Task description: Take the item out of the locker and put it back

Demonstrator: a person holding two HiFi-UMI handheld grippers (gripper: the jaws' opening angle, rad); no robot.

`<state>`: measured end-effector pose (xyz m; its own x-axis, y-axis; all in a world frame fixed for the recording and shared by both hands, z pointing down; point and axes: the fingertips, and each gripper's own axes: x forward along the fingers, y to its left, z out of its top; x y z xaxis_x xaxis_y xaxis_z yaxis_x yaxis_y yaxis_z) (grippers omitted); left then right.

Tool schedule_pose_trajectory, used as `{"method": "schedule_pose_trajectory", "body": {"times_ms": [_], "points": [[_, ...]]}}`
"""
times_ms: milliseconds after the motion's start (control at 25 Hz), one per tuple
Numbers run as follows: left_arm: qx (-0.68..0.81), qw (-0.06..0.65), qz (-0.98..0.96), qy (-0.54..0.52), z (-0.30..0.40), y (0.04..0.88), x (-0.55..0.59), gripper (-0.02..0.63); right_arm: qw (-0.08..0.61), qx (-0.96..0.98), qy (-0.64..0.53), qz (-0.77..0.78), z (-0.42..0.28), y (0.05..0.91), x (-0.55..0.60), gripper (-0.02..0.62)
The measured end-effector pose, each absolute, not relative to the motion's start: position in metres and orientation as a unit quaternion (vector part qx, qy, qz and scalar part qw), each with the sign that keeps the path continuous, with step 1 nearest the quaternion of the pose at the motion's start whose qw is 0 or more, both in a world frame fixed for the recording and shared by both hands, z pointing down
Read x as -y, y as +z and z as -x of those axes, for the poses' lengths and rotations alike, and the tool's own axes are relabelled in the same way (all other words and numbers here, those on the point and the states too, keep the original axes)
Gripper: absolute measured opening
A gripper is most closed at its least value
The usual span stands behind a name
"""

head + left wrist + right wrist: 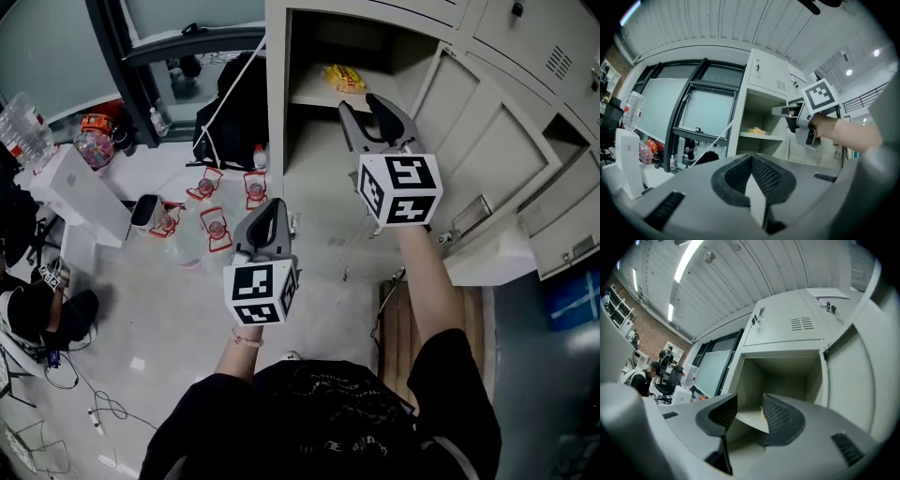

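Looking steeply down past black sleeves and two bare forearms. Nearest, held low on the left above the pale floor (169, 319): left gripper (265, 208), marker cube facing up, jaws pressed together, nothing between them. Pointing towards the locker but well short of it.

Higher and further forward on the right: right gripper (364, 108), arm stretched out, jaws spread wide apart with only air between them. Tips level with the mouth of the open locker (277, 94), just in front of its shelf (314, 96), touching neither.

Lying on that shelf, towards its back: yellow packet (344, 78), flat and crinkled, the only thing in the compartment. Just beyond the right gripper's tips and slightly to their left, clear of both pads. Seen from the right gripper view as a thin yellow sliver on the shelf edge, past the gap between the jaws.

Swung out to the right of the compartment: pale locker door (855, 380), with more closed doors above and beside it.

Further off on the left of the floor: several small red-framed containers (217, 228), a white box (80, 192) and a black bag (234, 103) leaning by a dark window frame. Clear water bottles (23, 127) at the far left edge. Partly visible in the lower left corner: a seated person (33, 314) among loose cables.
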<state>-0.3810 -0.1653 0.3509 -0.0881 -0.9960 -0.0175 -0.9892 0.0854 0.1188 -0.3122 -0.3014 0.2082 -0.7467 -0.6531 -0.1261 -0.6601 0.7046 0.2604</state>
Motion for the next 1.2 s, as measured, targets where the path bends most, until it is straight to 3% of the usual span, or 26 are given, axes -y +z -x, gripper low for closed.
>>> {"method": "schedule_pose_trajectory", "body": {"times_ms": [680, 1200], "points": [[0.718, -0.007, -0.692, -0.067, 0.342, 0.342, 0.133, 0.006, 0.055, -0.919, 0.121, 0.372, 0.24, 0.244, 0.22, 0.175], [0.695, -0.01, -0.716, -0.069, 0.313, 0.367, 0.119, 0.006, 0.024, -0.908, 0.107, 0.405, 0.207, 0.324, 0.184, 0.175]]}}
